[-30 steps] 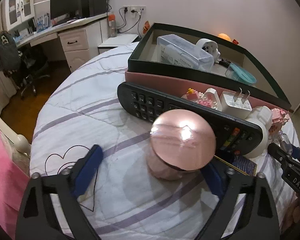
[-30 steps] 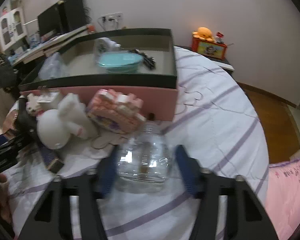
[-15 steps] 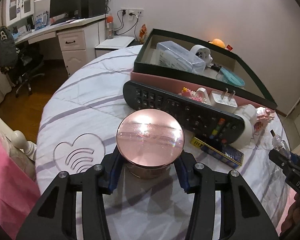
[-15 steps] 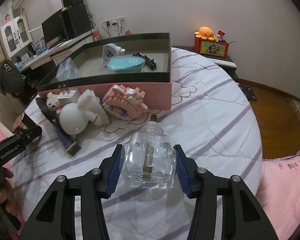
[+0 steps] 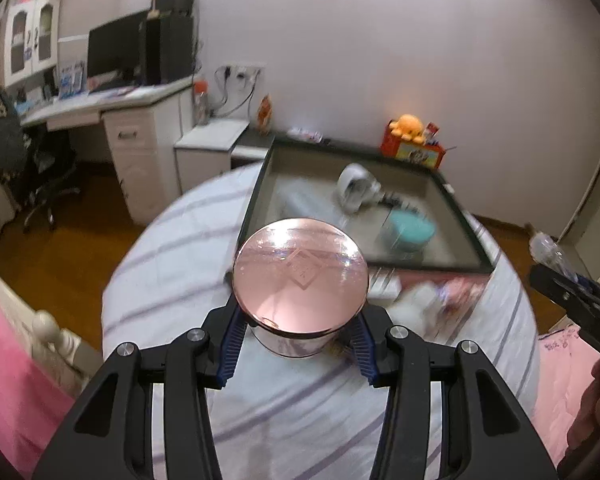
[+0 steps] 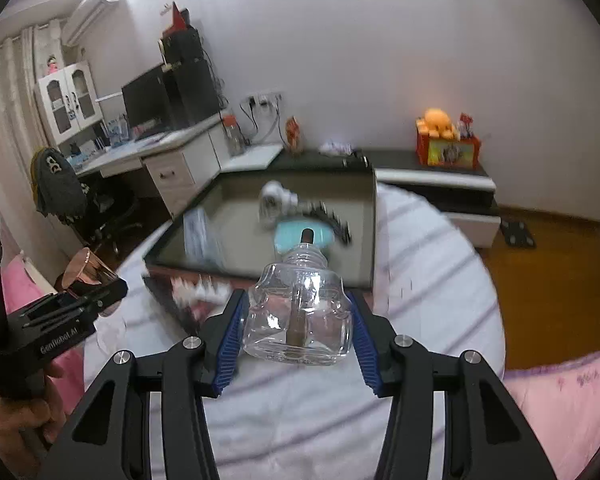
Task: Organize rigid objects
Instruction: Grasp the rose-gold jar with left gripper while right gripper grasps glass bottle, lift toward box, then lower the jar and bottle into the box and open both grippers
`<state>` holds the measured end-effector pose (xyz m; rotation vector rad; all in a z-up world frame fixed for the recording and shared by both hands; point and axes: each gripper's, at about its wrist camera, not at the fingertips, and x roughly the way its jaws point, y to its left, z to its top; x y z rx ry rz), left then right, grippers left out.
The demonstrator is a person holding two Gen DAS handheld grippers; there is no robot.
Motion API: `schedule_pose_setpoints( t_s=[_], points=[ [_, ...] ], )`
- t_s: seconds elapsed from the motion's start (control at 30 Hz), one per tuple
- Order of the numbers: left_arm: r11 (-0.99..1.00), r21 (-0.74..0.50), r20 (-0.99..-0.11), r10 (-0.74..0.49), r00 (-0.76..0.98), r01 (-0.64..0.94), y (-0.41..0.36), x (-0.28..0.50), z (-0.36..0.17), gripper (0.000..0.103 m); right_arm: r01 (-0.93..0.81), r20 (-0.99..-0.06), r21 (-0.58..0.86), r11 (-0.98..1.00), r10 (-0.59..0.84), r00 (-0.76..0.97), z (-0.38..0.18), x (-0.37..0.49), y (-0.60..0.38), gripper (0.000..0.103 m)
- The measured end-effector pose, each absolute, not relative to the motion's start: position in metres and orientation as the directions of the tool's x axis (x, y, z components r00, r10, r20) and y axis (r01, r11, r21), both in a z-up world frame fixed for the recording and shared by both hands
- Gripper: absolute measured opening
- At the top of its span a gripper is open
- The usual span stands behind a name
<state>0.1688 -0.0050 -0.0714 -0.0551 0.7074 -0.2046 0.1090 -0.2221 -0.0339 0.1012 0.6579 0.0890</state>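
Pink-lidded jar (image 5: 300, 276) is clear of the bed, pinched at its body by my left gripper (image 5: 296, 340). Clear glass bottle (image 6: 298, 316) likewise aloft, clamped in my right gripper (image 6: 296, 332), neck toward the dark box (image 6: 370, 236). Box already holds a teal dish (image 5: 410, 232), a white plug-like item and a clear case. Left to do, I judge: drop both in; blurred small items in front of the box wait.
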Motion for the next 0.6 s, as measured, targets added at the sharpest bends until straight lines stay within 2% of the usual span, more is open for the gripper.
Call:
schedule_pose_setpoints(
  t_s=[0.4,0.6],
  points=[
    [0.974,-0.089,-0.531,-0.222,0.818,0.207,-0.038,0.215,-0.009,0.048,-0.058,-0.502,0.088,0.994,0.095,0.859,0.015,0.157,-0.219,0.051],
    [0.971,-0.071,-0.521,-0.233,0.821,0.23,-0.06,0.236,-0.004,0.048,-0.06,-0.501,0.079,0.995,0.092,0.861,0.014,0.175,-0.216,0.051]
  ],
)
